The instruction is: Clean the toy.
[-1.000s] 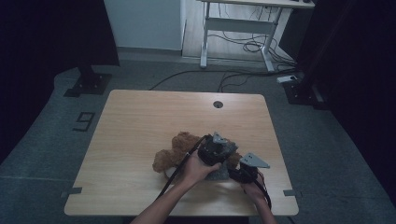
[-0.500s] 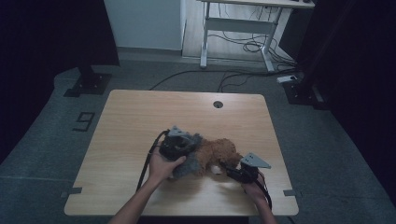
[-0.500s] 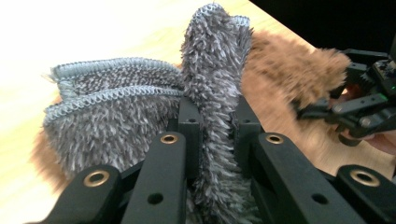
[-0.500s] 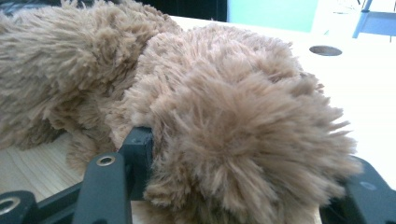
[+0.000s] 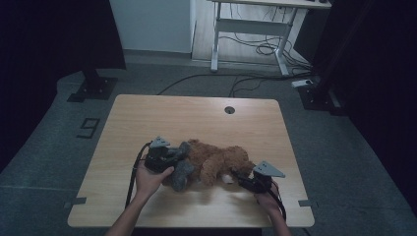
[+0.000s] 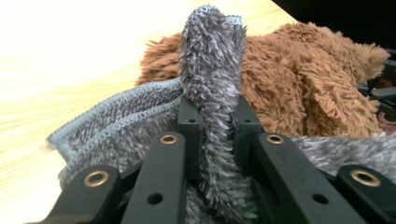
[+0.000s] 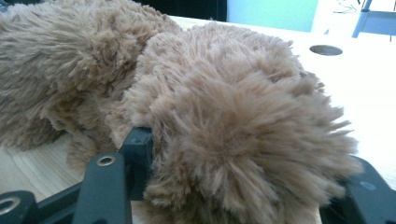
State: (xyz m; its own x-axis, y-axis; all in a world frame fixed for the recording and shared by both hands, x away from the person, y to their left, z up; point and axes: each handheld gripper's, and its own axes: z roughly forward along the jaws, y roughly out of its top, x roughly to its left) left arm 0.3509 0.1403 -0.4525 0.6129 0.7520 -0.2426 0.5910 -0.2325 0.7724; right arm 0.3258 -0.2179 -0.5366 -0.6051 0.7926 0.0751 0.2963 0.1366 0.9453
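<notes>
Two tools gripping a toy and a cloth on the worktop

The left tool (image 5: 176,161) pinches a fluffy grey microfibre cloth (image 6: 212,84) draped against the shaggy brown plush bear (image 5: 216,160), which lies near the light wooden worktop's (image 5: 196,115) front edge; the right tool (image 5: 242,178) clamps the bear's furry limb.

left gripper (image 5: 173,160) and right gripper (image 5: 242,178) both clamped, forearms entering from the near edge.

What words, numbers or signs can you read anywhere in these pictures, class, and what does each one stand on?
"9": a dark outlined figure on the grey floor, left of the wooden table in the high view; it could be a 6 seen from the other side.
No other writing can be read on anything else.
</notes>
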